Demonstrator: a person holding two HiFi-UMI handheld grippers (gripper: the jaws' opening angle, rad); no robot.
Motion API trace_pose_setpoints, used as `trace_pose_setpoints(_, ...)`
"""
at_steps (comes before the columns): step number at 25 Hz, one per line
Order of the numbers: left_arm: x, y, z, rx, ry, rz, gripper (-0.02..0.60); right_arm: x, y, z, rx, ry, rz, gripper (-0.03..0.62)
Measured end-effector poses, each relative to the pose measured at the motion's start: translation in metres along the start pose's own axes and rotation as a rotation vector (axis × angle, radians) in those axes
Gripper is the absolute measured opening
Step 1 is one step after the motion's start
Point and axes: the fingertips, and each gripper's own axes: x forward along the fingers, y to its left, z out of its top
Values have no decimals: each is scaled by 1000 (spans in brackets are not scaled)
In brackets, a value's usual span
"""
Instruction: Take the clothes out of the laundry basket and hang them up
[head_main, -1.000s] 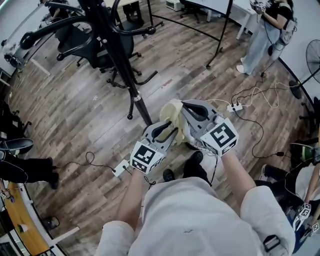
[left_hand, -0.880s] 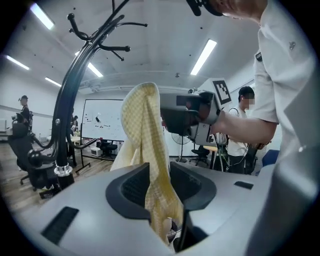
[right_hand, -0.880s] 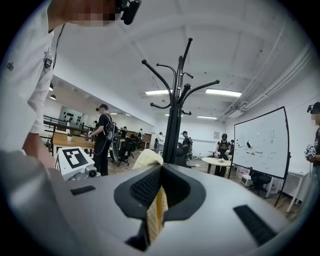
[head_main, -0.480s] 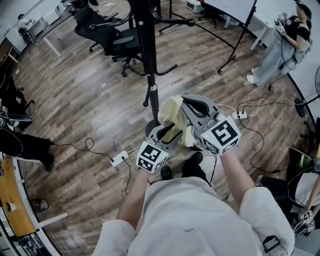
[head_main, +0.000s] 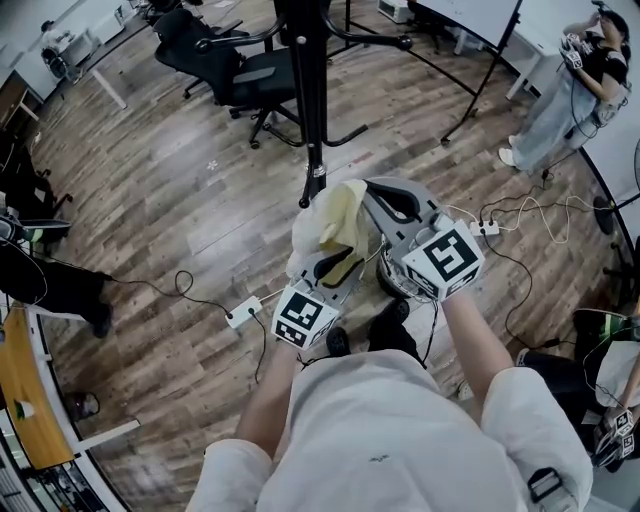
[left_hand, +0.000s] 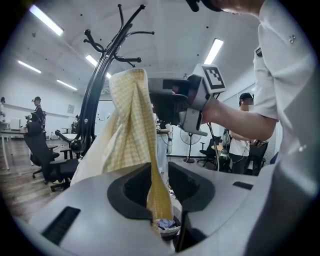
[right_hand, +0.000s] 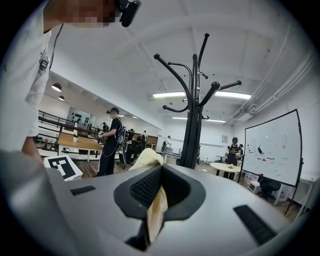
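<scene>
Well, far left on the wood floor (head_main: 150, 200) lies a white power strip (head_main: 245, 312), w/ an office chair (head_main: 235, 80) up top. Next, L gripper (head_main: 335, 265), held roughly level: jaws part-open and have just been closing. A hanging strip of the yellow checked cloth (head_main: 335, 215) runs btwn them, but a gap shows on one side, so no pinch yet. Cloth is up in the air in front of the person, near the black coat stand (head_main: 312, 120) and above the laundry basket (left_hand: 169, 230). R gripper (head_main: 385, 205): jaws closed tight on the cloth's upper part, carrying it. Far right stands another person (head_main: 560, 90).
</scene>
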Motion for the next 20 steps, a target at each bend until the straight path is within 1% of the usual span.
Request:
trace_pose_setpoints(2, 0, 0, -4, 14, 11, 10, 110, 3, 5, 1, 0, -2, 3, 8)
trace_pose_setpoints(3, 0, 1, -6, 20, 20, 22, 94, 5, 8, 2, -2, -3, 6, 8)
trace_pose_setpoints(4, -1, 3, -9, 23, 30, 38, 63, 6, 11, 2, -3, -4, 9, 8)
trace_pose_setpoints(6, -4, 6, -14, 27, 40, 61, 38, 7, 17, 1, -3, -9, 15, 8)
trace_pose_setpoints(9, -9, 8, -11, 56, 54, 60, 28, 7, 13, 0, 4, -10, 11, 8)
trace_pose_setpoints(13, -27, 14, 5, 121, 79, 64, 25, 9, -1, 0, 15, -3, -2, 9)
trace_pose_setpoints(16, -48, 31, 17, 169, 94, 123, 23, 7, -8, 1, 29, -14, -19, 9)
trace_pose_setpoints(20, -76, 65, 33, 206, 86, 260, 23, 2, -14, 4, 21, -43, -36, 8)
